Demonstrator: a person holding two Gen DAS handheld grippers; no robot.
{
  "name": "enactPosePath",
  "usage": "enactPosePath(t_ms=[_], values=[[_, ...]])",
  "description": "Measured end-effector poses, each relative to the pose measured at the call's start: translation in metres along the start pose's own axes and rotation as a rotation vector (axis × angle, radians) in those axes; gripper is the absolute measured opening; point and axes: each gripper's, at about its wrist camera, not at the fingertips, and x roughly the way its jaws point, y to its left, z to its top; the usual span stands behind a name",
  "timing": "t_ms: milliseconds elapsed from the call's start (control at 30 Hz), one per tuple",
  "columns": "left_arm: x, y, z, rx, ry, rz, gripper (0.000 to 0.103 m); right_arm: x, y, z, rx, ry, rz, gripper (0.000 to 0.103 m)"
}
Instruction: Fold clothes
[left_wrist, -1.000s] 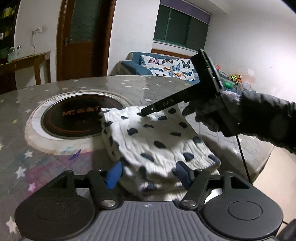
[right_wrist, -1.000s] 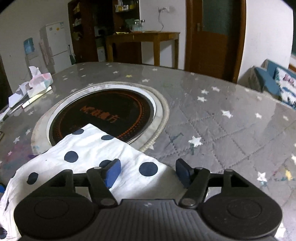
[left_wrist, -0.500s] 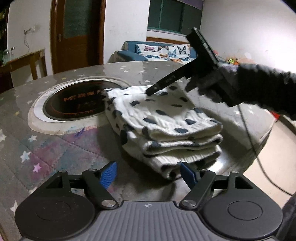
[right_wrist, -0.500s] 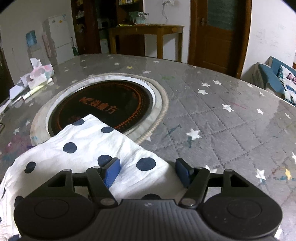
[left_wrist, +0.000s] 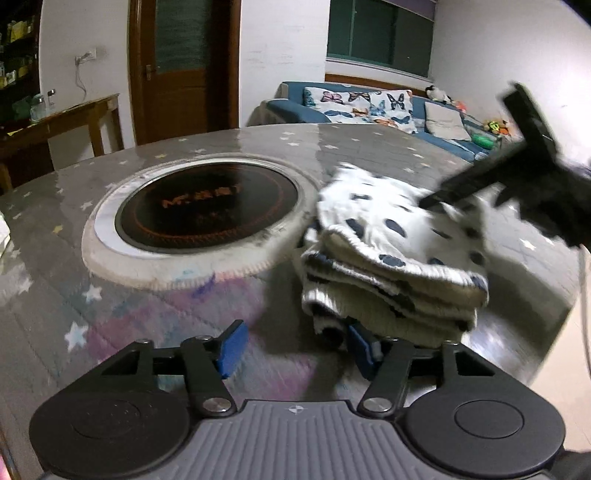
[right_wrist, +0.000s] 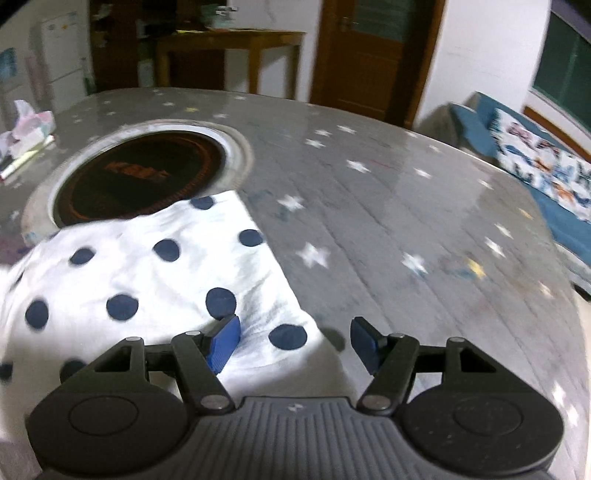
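Where the star-printed desk (left_wrist: 55, 258) fills both views, a round dark burner plate (left_wrist: 207, 206) sits sunk in its middle. Just beside that plate, overlapping its pale ring at one corner, lies the folded white cloth with navy dots (left_wrist: 391, 258), stacked in several layers near the desk's edge. The right gripper (right_wrist: 293, 345) hovers over the cloth's near corner, jaws apart and gripping nothing. The left gripper (left_wrist: 295, 350) is low at the stack's front edge, its jaws closing, one blue pad against the bottom layers, nothing pinched between them.
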Motion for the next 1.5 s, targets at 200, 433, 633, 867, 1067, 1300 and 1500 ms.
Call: enactPosePath(t_ms=[200, 433, 633, 867, 1067, 1300, 1500], values=[[0.028, 0.010, 0.024, -0.004, -0.009, 0.012, 0.046, -0.027, -0.003, -0.029, 0.036, 0.010, -0.076, 0.068], [0.058, 0.014, 0.051, 0.004, 0.001, 0.000, 0.040, -0.052, -0.002, -0.058, 0.133, 0.008, -0.085, 0.068], [0.069, 0.011, 0.062, 0.008, 0.016, 0.005, 0.040, -0.066, -0.003, -0.069, 0.170, -0.019, -0.097, 0.070], [0.065, 0.008, 0.063, -0.008, 0.026, 0.038, 0.048, -0.072, -0.005, -0.057, 0.206, -0.099, -0.094, 0.070], [0.058, 0.006, 0.064, -0.025, 0.023, 0.045, 0.050, -0.054, -0.005, -0.045, 0.210, -0.127, -0.062, 0.070], [0.056, 0.003, 0.059, -0.036, 0.037, 0.038, 0.048, -0.030, -0.006, -0.039, 0.190, -0.104, -0.057, 0.069], [0.059, 0.001, 0.059, -0.042, 0.050, 0.035, 0.047, -0.020, -0.011, -0.036, 0.195, -0.102, -0.050, 0.069]])
